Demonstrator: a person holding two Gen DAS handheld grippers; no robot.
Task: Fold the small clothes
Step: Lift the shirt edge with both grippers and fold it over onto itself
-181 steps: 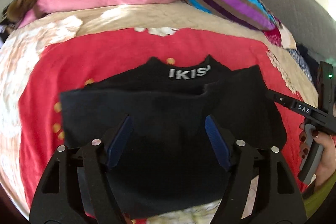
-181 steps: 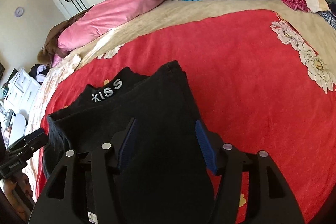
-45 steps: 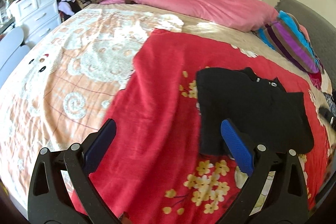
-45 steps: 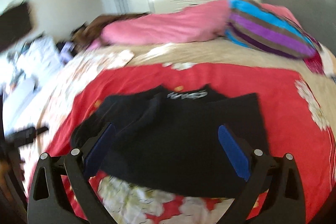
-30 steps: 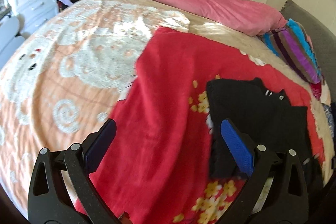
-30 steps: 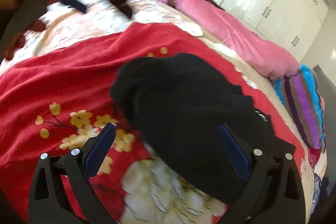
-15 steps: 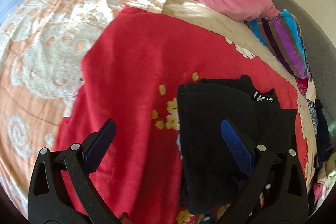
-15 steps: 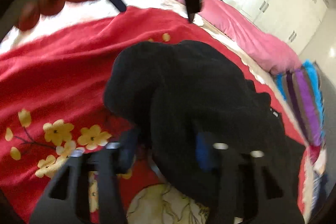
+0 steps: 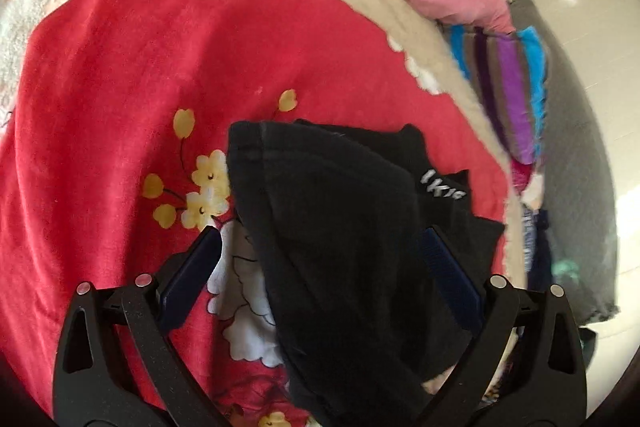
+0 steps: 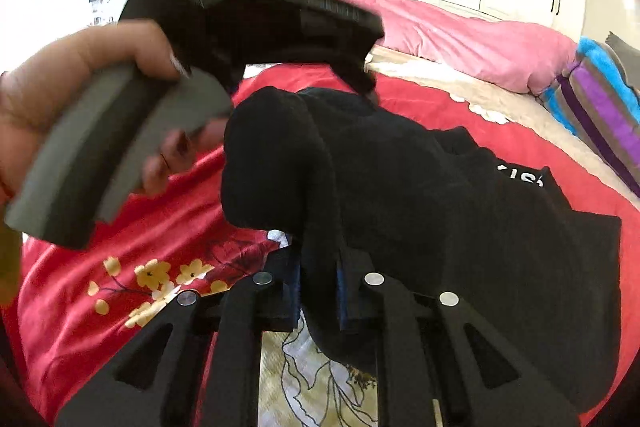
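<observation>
Your right tool (image 10: 318, 281) has just been closing and now pinches a raised fold of the black garment (image 10: 420, 187), which lies on the red floral blanket (image 9: 132, 75) on the bed. Your left tool (image 9: 320, 263) hangs wide, released, over the garment's near edge.

Black garment (image 9: 344, 227) with white lettering, red flowered blanket (image 9: 140, 67), pink duvet (image 10: 460, 35), striped pillow (image 9: 508, 87)
</observation>
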